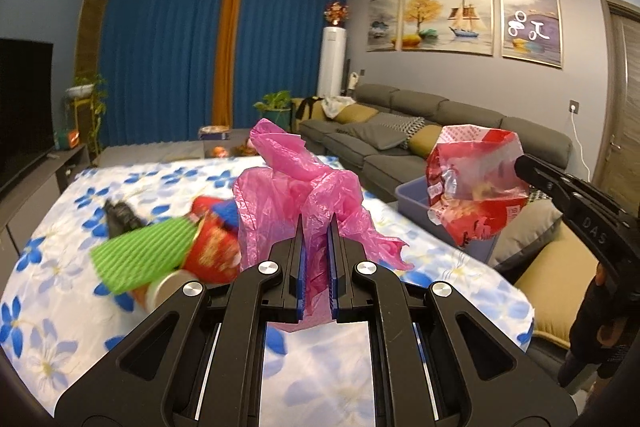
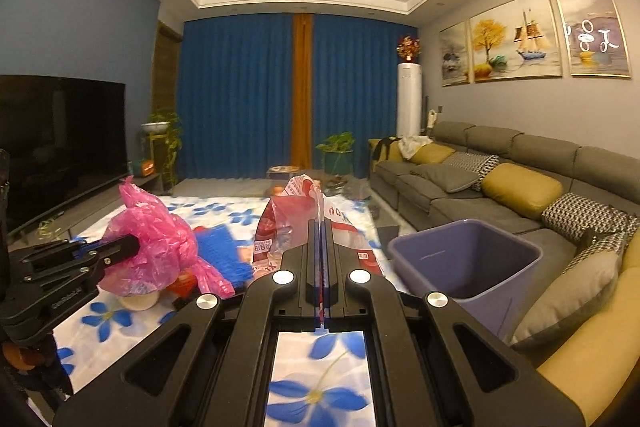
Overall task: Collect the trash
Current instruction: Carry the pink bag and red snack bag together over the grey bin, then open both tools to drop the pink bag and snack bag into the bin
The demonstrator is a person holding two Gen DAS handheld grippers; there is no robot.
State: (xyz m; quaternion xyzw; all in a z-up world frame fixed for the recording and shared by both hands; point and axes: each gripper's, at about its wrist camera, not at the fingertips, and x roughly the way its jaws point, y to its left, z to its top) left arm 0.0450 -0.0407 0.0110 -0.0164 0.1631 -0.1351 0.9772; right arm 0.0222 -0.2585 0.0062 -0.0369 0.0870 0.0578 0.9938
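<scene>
Trash is already up off the desk in both claws: the left claw (image 1: 316, 239) pinches a crumpled pink plastic bag (image 1: 296, 183) above the floral cloth, and the right claw (image 2: 319, 239) is pressed tight on a red-and-clear snack wrapper (image 2: 296, 227), near the purple bin (image 2: 472, 259) at the desk's right edge. Both films are thin and slippery, so I judge either could slide free or miss the rim during the carry. Counted: two claws, two held pieces, one bin, and a blurred heap of green sponge (image 1: 140, 255), red can (image 1: 212, 251) and something blue left on the desk.
</scene>
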